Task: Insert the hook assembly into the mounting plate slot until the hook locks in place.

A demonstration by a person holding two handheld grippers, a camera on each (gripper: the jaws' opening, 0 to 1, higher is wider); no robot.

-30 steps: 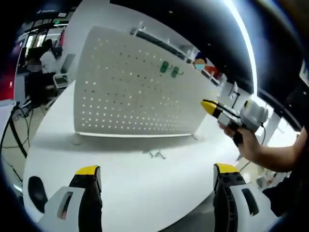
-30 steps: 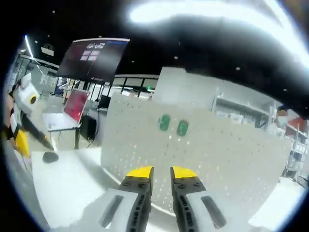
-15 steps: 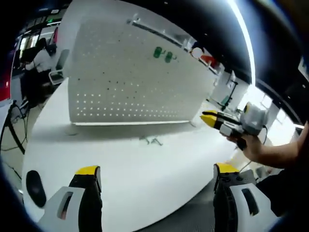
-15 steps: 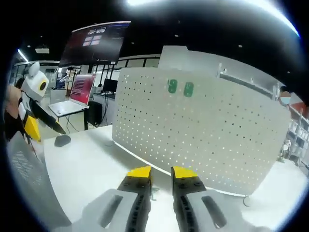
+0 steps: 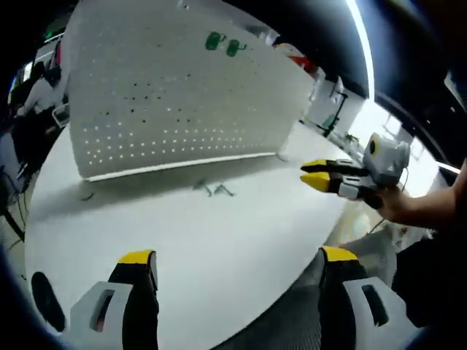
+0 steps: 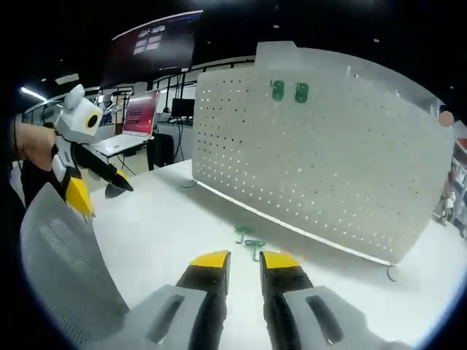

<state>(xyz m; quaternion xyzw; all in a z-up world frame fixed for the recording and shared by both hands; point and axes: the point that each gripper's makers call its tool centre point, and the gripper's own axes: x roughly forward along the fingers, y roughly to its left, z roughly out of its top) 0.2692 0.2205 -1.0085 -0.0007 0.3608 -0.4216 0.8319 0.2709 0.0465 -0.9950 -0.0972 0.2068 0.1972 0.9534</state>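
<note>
A white perforated mounting plate (image 5: 175, 95) (image 6: 328, 168) stands upright on the white table (image 5: 219, 240). Two green hooks (image 5: 220, 44) (image 6: 288, 91) hang near its top edge. More small hook pieces (image 5: 214, 189) (image 6: 248, 238) lie on the table in front of the plate. My left gripper (image 5: 237, 257) is wide open above the table's near edge with nothing between its jaws; it also appears as the left gripper (image 6: 101, 193) in a hand. My right gripper (image 6: 246, 259) points at the loose hooks, jaws nearly together and holding nothing. The right gripper (image 5: 315, 172) hovers off the table's right edge.
A dark mouse (image 5: 36, 310) lies near the table's left corner. A grey mesh chair back (image 6: 66, 262) stands close at the left. A laptop (image 6: 135, 120) and desks stand beyond the table. The plate's feet (image 6: 390, 273) rest on the table.
Both views have tipped down toward the table, bringing the loose hooks nearer. The right gripper has dropped lower beside the table edge. Neither gripper's jaws have changed.
</note>
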